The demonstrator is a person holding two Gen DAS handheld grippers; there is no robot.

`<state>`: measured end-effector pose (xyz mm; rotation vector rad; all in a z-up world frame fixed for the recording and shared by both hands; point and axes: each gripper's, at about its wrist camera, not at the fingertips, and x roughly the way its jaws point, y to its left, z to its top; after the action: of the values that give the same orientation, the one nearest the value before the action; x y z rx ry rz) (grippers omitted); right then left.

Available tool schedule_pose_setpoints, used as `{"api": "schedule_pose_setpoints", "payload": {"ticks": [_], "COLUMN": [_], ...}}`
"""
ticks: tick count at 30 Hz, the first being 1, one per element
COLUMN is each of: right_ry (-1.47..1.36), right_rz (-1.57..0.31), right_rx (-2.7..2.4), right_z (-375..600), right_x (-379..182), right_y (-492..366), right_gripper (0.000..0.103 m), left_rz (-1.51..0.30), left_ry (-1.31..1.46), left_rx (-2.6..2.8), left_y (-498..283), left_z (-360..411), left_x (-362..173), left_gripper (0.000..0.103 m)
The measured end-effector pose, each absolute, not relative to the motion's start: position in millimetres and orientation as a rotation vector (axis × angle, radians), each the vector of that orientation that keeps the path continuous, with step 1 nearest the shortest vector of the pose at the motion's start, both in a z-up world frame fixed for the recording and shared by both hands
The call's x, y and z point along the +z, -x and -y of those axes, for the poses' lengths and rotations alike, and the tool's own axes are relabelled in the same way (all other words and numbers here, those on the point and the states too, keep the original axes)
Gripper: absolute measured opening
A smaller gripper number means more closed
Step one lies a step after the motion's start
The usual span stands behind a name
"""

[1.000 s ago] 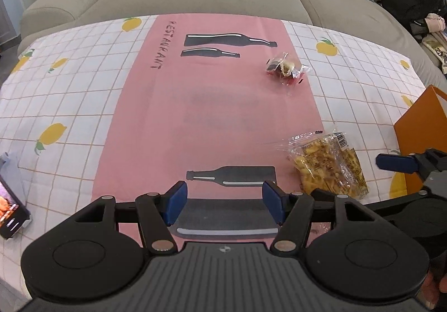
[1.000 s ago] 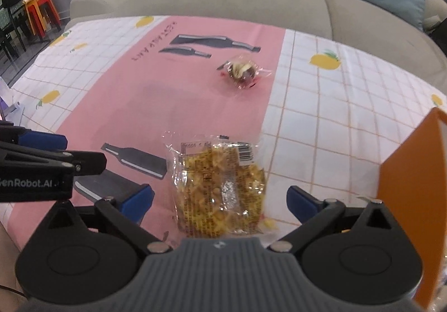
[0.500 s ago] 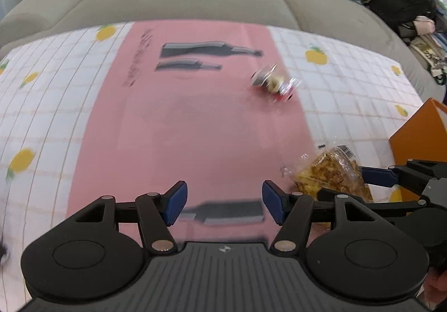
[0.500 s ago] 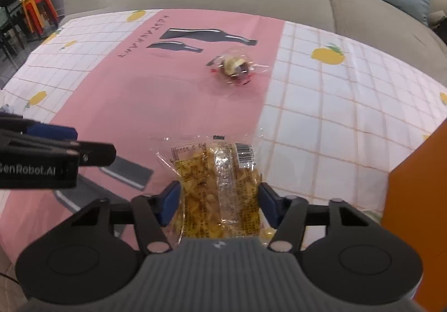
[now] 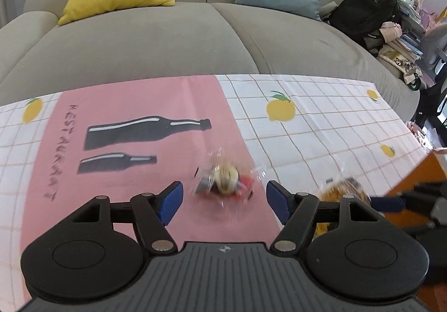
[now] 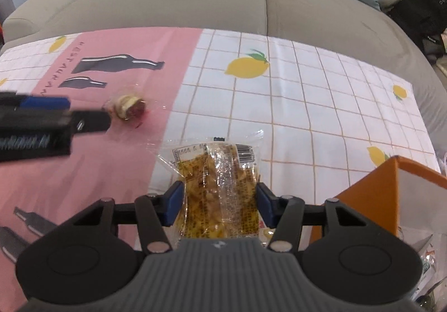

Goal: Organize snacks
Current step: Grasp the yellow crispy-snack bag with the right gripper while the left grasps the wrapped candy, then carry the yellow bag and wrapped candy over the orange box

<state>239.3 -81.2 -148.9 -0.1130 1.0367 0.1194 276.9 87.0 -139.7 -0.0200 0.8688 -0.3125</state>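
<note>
Left hand-held gripper (image 5: 225, 201) just widened, straddles wrapped candy (image 5: 225, 179) | right hand-held gripper (image 6: 220, 204) clamps snack bag (image 6: 216, 186)

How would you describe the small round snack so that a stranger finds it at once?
Look at the tablecloth, on its pink stripe below the printed bottles. The small round snack lies there in crinkled clear wrap, cream with red. The yellow snack bag nearby is flat and larger.

In the left wrist view the small clear-wrapped round snack (image 5: 225, 178) on the pink strip of the tablecloth (image 5: 125, 178) is smeared by motion, its wrapper print unreadable. The clear packet of yellow crisps (image 5: 342, 189) shows only above the gripper's right finger linkage. The orange box (image 6: 371, 194) runs past the right edge in the right wrist view, its contents unreadable
</note>
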Motion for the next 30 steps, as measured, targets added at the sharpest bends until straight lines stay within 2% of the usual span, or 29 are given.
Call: {"api": "schedule_pose_setpoints", "payload": {"ticks": [4, 8, 14, 22, 30], "right_ry": [0.097, 0.081, 0.066, 0.06, 0.06], "right_rz": [-1.034, -1.035, -1.038, -1.042, -1.042], "right_rx": [0.133, 0.146, 0.161, 0.159, 0.163], "right_z": [83, 84, 86, 86, 85], "right_x": [-154, -155, -156, -156, -147], "right_y": [-244, -248, -252, -253, -240], "right_gripper": [0.054, 0.055, 0.056, 0.055, 0.05], "left_rz": [-0.872, -0.886, -0.887, -0.898, -0.886], "left_ry": [-0.007, -0.003, 0.033, 0.036, 0.104], "left_rx": [-0.324, -0.344, -0.385, -0.363, -0.305], "left_y": [-293, -304, -305, -296, -262], "left_z": [-81, -80, -79, -74, -84], "left_x": [-152, -164, -170, -167, -145], "left_gripper": [0.08, 0.076, 0.055, 0.047, 0.046]}}
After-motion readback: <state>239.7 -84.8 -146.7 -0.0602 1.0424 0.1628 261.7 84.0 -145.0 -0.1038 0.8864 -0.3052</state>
